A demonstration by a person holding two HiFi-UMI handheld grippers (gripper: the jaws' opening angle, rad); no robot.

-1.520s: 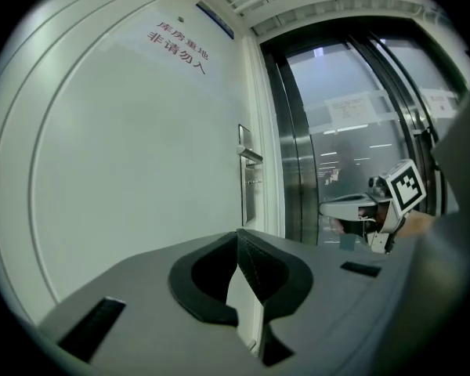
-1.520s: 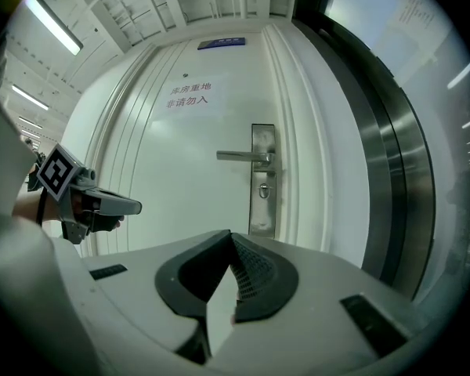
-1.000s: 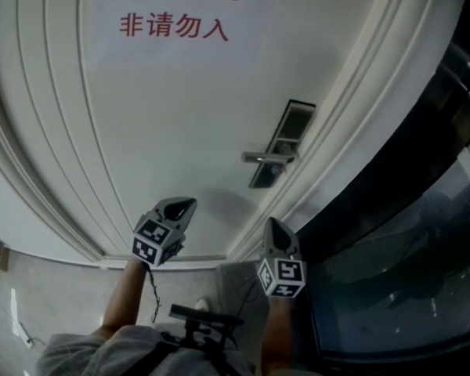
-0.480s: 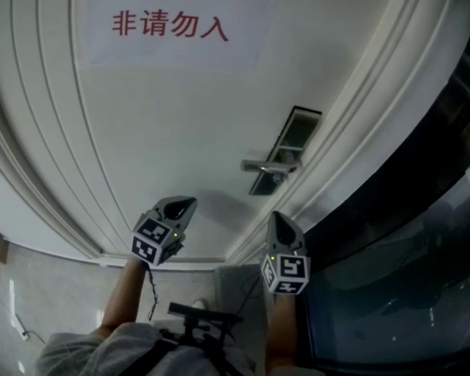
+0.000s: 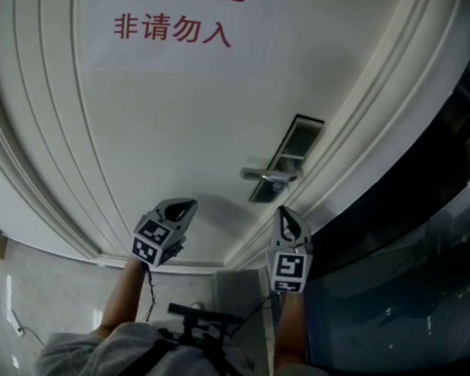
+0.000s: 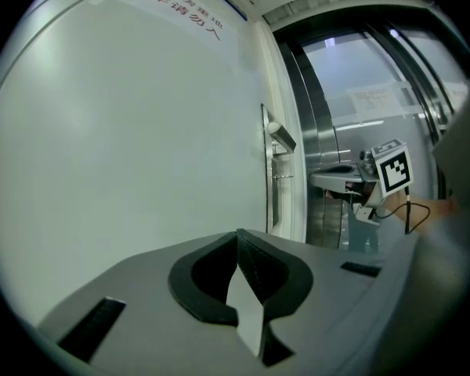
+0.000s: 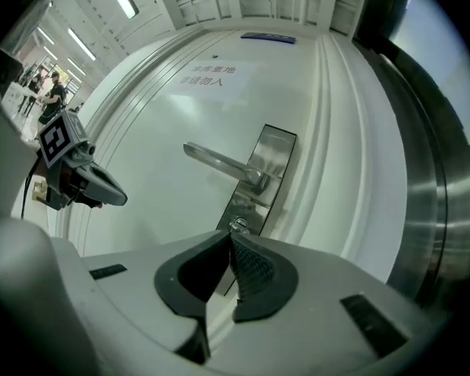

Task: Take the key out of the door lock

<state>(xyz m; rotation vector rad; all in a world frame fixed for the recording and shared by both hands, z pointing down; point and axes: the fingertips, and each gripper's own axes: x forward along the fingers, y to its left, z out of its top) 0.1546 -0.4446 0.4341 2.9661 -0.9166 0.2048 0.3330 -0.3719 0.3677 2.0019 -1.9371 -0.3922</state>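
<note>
- Right gripper view shows the key [image 7: 240, 224] seated in the lock plate [image 7: 272, 157], near the plate's lower end and just below the handle [image 7: 219, 163].
- The right gripper [image 7: 229, 236] is aimed at the key, near it but not touching. Its jaws are pressed together and nothing is held.
- The left gripper [image 6: 236, 237] is seen before the bare panel of the door [image 6: 125, 131], well apart from the plate. Its jaws are also pressed together and empty.
- The step in hand is judged to be the approach, as the key is not yet gripped.
- For the next move, the right jaws must be spread, brought around the key's head and closed on it. The key can then be drawn straight out, perhaps after being turned to its release position.
</note>
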